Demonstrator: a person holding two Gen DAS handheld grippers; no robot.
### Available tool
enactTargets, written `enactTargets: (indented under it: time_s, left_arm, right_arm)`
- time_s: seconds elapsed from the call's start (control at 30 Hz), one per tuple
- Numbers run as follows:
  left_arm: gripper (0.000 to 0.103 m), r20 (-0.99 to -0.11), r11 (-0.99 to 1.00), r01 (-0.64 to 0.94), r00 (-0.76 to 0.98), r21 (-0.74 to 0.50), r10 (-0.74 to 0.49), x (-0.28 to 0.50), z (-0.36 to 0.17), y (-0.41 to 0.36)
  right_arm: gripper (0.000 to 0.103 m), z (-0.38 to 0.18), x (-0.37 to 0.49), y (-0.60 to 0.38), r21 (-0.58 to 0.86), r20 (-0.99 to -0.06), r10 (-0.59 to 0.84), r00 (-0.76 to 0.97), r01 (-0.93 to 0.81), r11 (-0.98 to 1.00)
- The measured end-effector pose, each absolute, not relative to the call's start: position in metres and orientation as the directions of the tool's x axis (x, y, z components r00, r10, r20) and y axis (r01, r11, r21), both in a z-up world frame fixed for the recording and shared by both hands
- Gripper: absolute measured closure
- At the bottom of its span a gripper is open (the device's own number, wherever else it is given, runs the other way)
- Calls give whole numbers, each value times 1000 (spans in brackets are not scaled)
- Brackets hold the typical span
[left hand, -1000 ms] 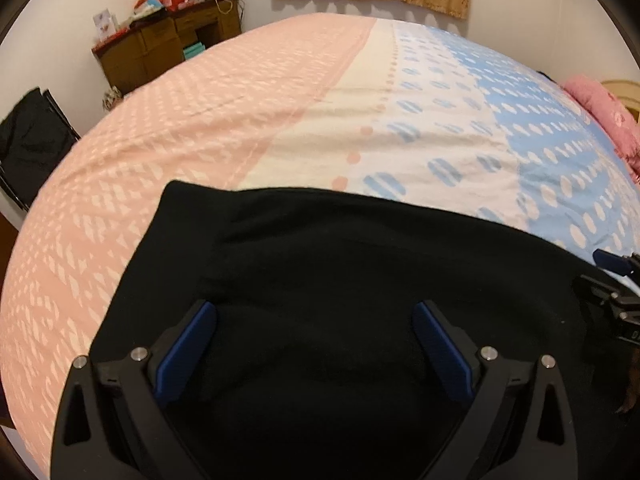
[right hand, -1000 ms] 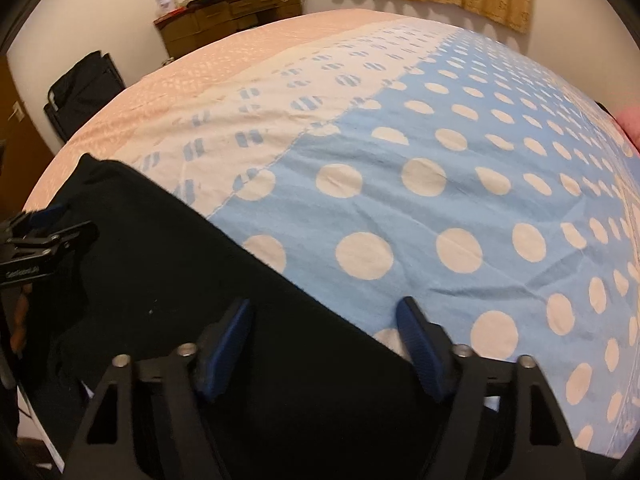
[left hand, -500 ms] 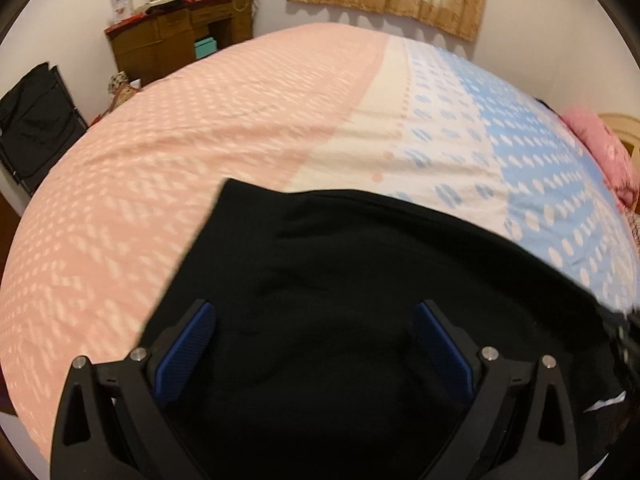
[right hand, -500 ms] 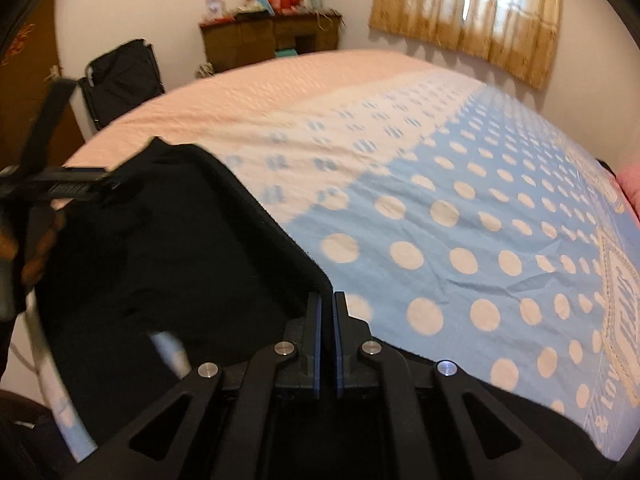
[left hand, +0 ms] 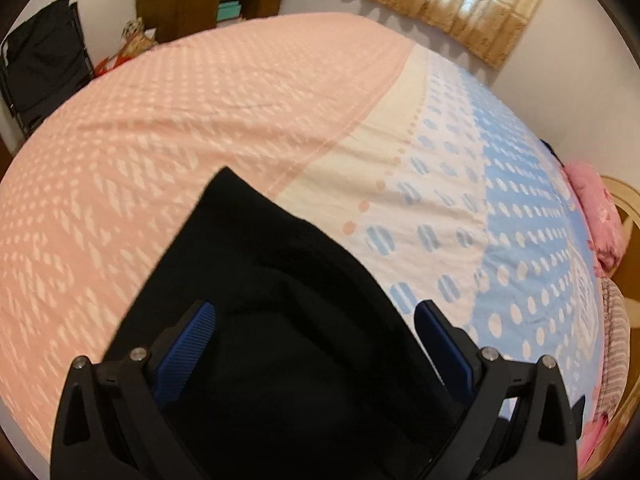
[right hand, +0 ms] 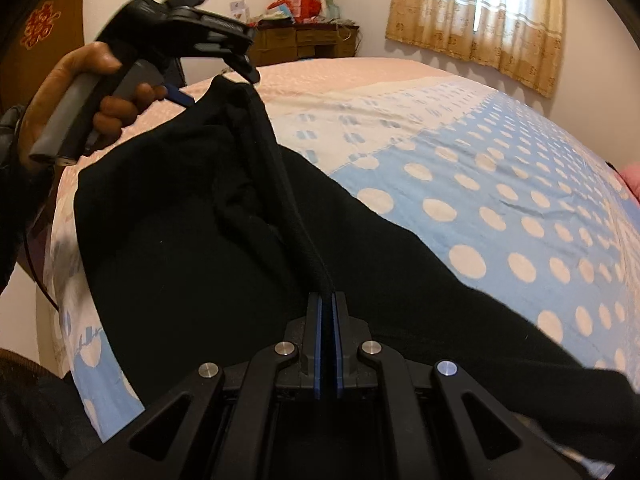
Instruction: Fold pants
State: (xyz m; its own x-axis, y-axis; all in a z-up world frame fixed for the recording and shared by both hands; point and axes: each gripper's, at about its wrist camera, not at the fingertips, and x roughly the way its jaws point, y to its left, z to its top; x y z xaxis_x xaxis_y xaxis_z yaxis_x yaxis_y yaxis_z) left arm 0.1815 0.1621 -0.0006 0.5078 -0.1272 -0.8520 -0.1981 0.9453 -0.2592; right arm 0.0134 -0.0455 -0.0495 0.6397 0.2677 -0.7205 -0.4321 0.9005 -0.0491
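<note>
Both views ride on the handheld grippers, tilted down across the bed [left hand: 240,128] from its near edge. The left wrist view sits close over the black pants [left hand: 280,340]; the right wrist view looks leftward along them. They share the pants, bedspread, wooden dresser [right hand: 316,42] and curtained window [right hand: 480,12]

Bed [left hand: 240,128] with sheet pink on one side, cream band in the middle, blue with white dots on the other. Wooden dresser [right hand: 308,42] past far edge, clutter on top. Tan curtains [right hand: 480,12] on window. Pink pillow [left hand: 600,216] at bed's right edge. Black bag [left hand: 44,68] by far-left corner.
</note>
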Motion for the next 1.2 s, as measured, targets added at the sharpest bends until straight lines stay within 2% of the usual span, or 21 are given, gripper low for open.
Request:
enactTargets:
  time_s: [0.13, 0.2, 0.27, 0.33, 0.37, 0.43, 0.5, 0.57, 0.63, 0.77, 0.9, 0.97, 1.0, 1.03, 1.07, 1.1, 1.13, 1.2]
  left_arm:
    - [2, -895, 944, -231, 431, -235, -117, 196, -18, 152]
    - [7, -908, 952, -232, 409, -200, -91, 202, -25, 146]
    - [23, -912, 958, -225, 404, -179, -76, 202, -29, 143]
    - [44, -900, 959, -204, 426, -199, -96, 201, -29, 145]
    - [52, -886, 954, -195, 448, -229, -121, 199, -28, 149]
    - [74, -870, 938, -207, 468, -279, -156, 194, -28, 160]
    - [84, -841, 908, -212, 494, -361, -219, 186, -26, 175]
    - [88, -799, 883, -188, 535, -429, -275, 172, -18, 188]
    - [90, -760, 884, -145, 583, -445, -287, 156, -5, 193]
    - [90, -681, 891, -52, 666, -452, -306, 116, 19, 202]
    - [90, -699, 930, -54, 676, -365, -235, 105, 23, 200]
    - [83, -711, 941, -51, 669, -333, -216, 110, 26, 198]
    - [74, -720, 937, -54, 655, -344, -227, 116, 27, 198]
    - [55, -722, 933, -57, 650, -356, -236, 118, 27, 198]
    - [44, -724, 926, -62, 644, -372, -248, 123, 28, 197]
    - [27, -727, 926, -70, 641, -372, -244, 129, 28, 194]
    - [23, -734, 929, -87, 641, -360, -224, 136, 28, 191]
    - [22, -754, 943, -122, 636, -309, -164, 155, 29, 182]
  right_arm:
    - [99, -50, 10, -47, -54, -702, 269, 659, -426, 903]
    - [99, -50, 6, -45, -78, -697, 258, 669, -429, 900]
    - [99, -49, 1, -45, -87, -692, 252, 677, -425, 901]
    - [99, -44, -1, -48, -80, -683, 254, 685, -416, 906]
    - [99, -41, -2, -50, -77, -678, 255, 690, -412, 908]
    - [99, -36, -2, -53, -78, -670, 250, 699, -401, 913]
    - [100, -28, -1, -56, -70, -661, 249, 708, -388, 919]
    - [101, -21, -3, -60, -48, -651, 259, 713, -379, 924]
    - [102, -15, -5, -62, -34, -644, 269, 716, -378, 925]
    - [102, -7, -19, -62, -4, -632, 294, 717, -383, 924]
    - [101, -10, -27, -65, 20, -623, 293, 725, -360, 933]
    - [101, -12, -25, -72, 103, -620, 333, 710, -348, 932]
    - [101, -13, -21, -76, 165, -621, 361, 696, -335, 928]
    - [101, -14, -17, -84, 238, -613, 396, 683, -318, 918]
    - [101, -13, -18, -88, 292, -600, 422, 679, -305, 906]
    - [101, -13, -17, -93, 333, -586, 441, 679, -295, 896]
    - [101, -13, -15, -99, 369, -574, 455, 681, -282, 886]
    - [100, -11, -14, -104, 409, -555, 477, 682, -276, 870]
